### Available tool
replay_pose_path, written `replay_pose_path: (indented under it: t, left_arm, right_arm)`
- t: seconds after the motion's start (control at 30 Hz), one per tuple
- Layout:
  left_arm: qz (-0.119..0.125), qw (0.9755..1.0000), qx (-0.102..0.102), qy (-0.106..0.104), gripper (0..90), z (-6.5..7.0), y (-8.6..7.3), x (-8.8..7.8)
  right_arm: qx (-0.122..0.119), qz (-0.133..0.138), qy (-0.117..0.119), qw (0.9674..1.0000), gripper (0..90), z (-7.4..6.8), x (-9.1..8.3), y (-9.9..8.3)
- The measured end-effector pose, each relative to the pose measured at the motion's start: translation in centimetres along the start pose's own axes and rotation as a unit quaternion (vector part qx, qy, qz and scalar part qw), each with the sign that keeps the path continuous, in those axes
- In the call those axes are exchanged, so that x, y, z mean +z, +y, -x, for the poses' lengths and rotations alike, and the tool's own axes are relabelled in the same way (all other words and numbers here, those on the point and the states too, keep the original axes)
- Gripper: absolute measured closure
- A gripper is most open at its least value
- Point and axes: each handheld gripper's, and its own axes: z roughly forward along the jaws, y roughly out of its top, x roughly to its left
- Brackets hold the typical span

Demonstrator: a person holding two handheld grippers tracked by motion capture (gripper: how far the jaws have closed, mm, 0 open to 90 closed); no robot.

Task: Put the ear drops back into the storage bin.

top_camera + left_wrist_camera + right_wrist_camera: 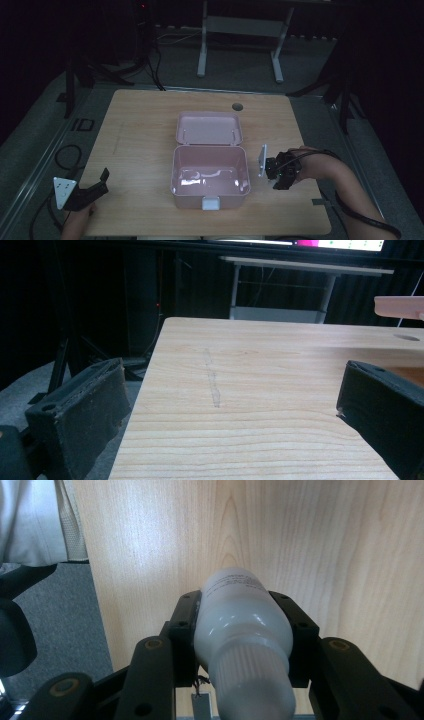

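White bottle (243, 645) pinched between jaws of right gripper (281, 171), long axis running along jaws, cap end toward camera, base pointing away over table (140, 130). Pink box (210, 175) lies open just left of right gripper, nearer it. Left gripper (92, 192) jaws spread, empty, near table's front-left edge.

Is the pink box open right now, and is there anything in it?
Open and empty: the pink box has its lid folded back flat on the table, and its inside looks bare.
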Motion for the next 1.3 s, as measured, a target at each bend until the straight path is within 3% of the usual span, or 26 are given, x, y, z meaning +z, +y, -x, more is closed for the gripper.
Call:
replay_pose_path:
  t: [0.17, 0.63, 0.97, 1.0, 1.3]
  left_arm:
    - [0.0, 1.0, 0.0, 0.0, 0.4, 0.0, 0.0, 0.0]
    - [0.0, 1.0, -0.001, -0.001, 0.4, 0.0, 0.0, 0.0]
    - [0.0, 1.0, -0.001, -0.001, 0.4, 0.0, 0.0, 0.0]
    - [0.0, 1.0, -0.001, -0.001, 0.4, 0.0, 0.0, 0.0]
    - [0.0, 1.0, -0.002, -0.002, 0.4, -0.1, 0.0, 0.0]
  right_arm:
    - [-0.004, -0.003, -0.001, 1.0, 59.4, -0.2, -1.0, 0.3]
    - [-0.02, 0.0, -0.023, 0.9995, 59.4, -0.4, -6.2, 2.8]
    - [-0.027, 0.005, -0.03, 0.9992, 59.4, -0.3, -8.1, 4.4]
    - [-0.035, 0.009, -0.033, 0.9988, 59.5, -0.3, -8.5, 5.2]
    - [-0.047, 0.012, -0.035, 0.9982, 59.4, -0.1, -8.7, 7.0]
